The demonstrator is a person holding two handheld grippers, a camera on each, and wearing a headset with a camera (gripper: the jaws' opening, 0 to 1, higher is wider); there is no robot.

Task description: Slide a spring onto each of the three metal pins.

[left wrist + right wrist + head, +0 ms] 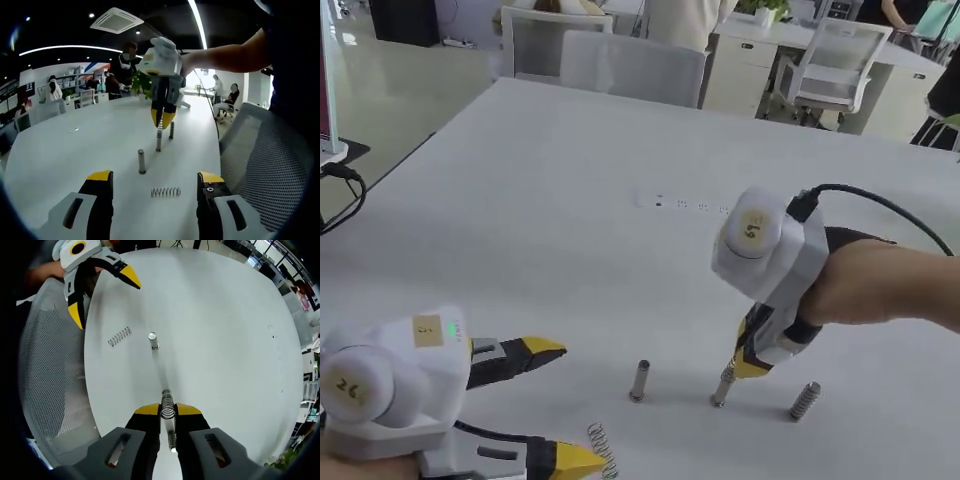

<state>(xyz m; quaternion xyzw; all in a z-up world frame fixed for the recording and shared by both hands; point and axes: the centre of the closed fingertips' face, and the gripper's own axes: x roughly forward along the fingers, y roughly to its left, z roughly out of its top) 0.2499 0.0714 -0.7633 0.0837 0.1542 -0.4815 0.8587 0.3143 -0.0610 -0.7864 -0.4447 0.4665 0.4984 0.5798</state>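
The right tongs (751, 367) point steeply down at the white worktop (570, 200), held in a person's hand (880, 285). In the right gripper view their yellow tips are drawn almost together and pinch a gripped spring (169, 412) between them. That spring sits over the top of the middle pin (722, 390), which stands upright on the worktop. In the left gripper view the pin's lower part shows bare beneath the coils.

The left tongs (155, 177) sit low by the near edge of the worktop, spread wide with nothing in their grasp. A loose spring (166, 191) lies on its side on the worktop between the two open tips. In the head view it lies just beside the nearer tip; whether it touches that tip cannot be told.

The three pins stand in a row, each apart from its neighbour. The bare pin (639, 381) is upright with no coils on it, and stands between the loose spring and the middle pin. On the other side of the middle pin is the third pin (804, 401), which carries a fitted spring (171, 130) along its visible length.
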